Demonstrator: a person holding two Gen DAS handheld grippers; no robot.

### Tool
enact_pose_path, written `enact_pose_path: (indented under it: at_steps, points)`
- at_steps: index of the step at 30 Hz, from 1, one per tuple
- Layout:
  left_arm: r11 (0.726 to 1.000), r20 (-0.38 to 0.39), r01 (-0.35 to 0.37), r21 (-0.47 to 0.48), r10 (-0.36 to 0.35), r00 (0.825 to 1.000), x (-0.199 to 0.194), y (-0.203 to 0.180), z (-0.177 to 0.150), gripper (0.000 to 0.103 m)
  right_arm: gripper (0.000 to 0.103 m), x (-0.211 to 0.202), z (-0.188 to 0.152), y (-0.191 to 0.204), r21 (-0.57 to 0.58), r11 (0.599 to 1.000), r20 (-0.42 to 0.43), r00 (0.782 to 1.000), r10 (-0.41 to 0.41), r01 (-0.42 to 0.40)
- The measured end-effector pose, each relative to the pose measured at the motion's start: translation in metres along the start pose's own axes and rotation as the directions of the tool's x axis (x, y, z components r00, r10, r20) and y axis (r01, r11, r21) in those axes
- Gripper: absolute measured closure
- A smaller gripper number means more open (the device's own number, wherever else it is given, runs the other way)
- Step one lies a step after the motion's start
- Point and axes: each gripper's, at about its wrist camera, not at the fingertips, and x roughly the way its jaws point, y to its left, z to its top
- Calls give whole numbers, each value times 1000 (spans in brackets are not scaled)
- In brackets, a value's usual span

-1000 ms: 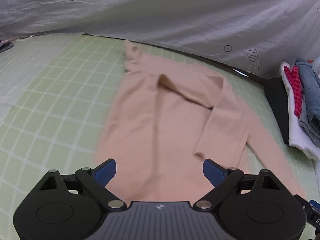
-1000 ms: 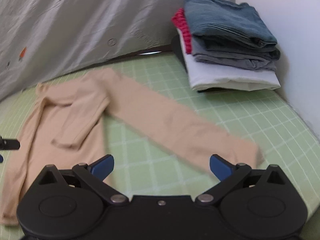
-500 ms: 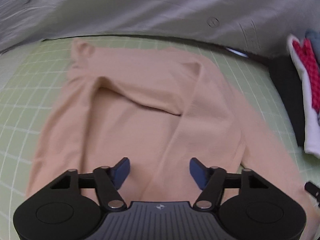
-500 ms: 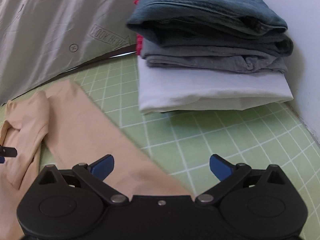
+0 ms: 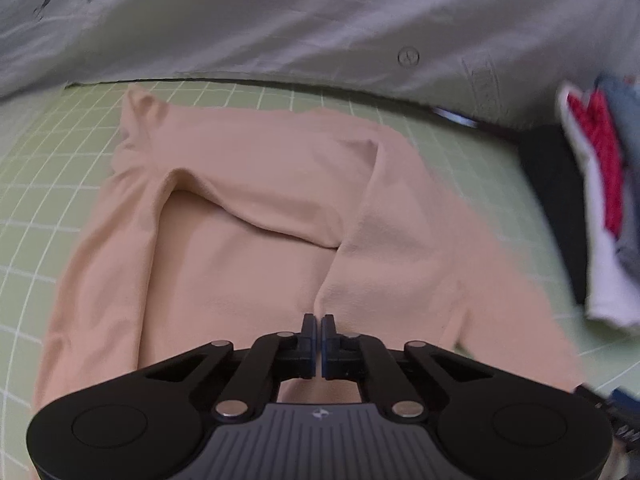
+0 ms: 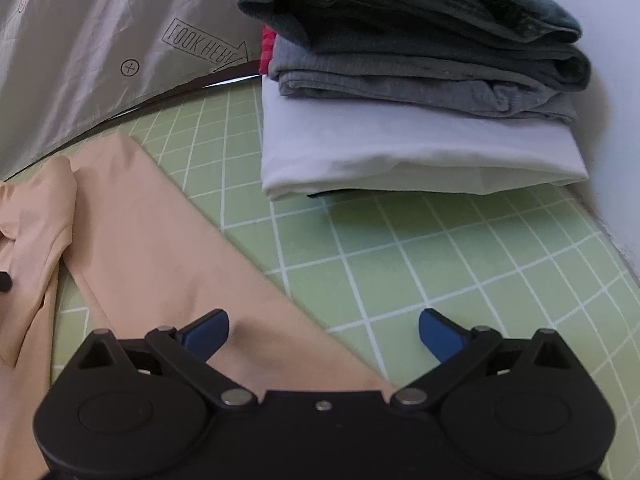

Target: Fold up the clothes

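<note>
A peach long-sleeved shirt (image 5: 240, 260) lies flat on the green grid mat (image 5: 48, 184), one sleeve folded over its body. In the left wrist view my left gripper (image 5: 319, 322) is shut, its tips pinching the fabric at the end of that folded sleeve. The other sleeve (image 6: 160, 240) stretches out diagonally across the mat (image 6: 440, 260) in the right wrist view. My right gripper (image 6: 324, 328) stands open low over this sleeve's end, with the cloth lying between and under its blue fingers (image 6: 208, 330).
A stack of folded clothes (image 6: 420, 80), jeans on grey on white, sits at the mat's far right by a white wall, and shows blurred in the left view (image 5: 600, 180). A crumpled grey sheet (image 5: 320, 20) runs along the back edge.
Both grippers moved forward and lower over the shirt. The left jaws went from wide open to shut on the folded sleeve's end. The right gripper stayed open.
</note>
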Motion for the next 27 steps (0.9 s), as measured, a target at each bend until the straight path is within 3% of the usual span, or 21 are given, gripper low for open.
enact_pose_path:
  at_steps: [5, 10, 16, 22, 24, 27]
  points:
    - [994, 58, 86, -74, -82, 995, -41, 16, -1, 102, 1, -17, -6, 8, -6, 1000, 29, 1000, -11, 11]
    - [983, 114, 103, -151, -86, 990, -85, 46, -14, 102, 1, -33, -13, 22, -27, 1000, 48, 999, 3, -2]
    - [927, 149, 151, -343, -105, 983, -134, 106, -36, 102, 1, -61, -28, 42, -84, 996, 76, 997, 24, -18]
    - [850, 130, 123, -513, -65, 989, -150, 153, -78, 102, 1, -79, -40, 61, -100, 995, 70, 997, 30, -23]
    - [849, 110, 89, -522, -37, 993, -149, 164, -84, 101, 1, -86, -46, 71, -123, 992, 71, 997, 32, -23]
    - [868, 73, 51, -493, -16, 997, -146, 170, -87, 100, 1, -96, -59, 83, -158, 987, 67, 997, 34, -23]
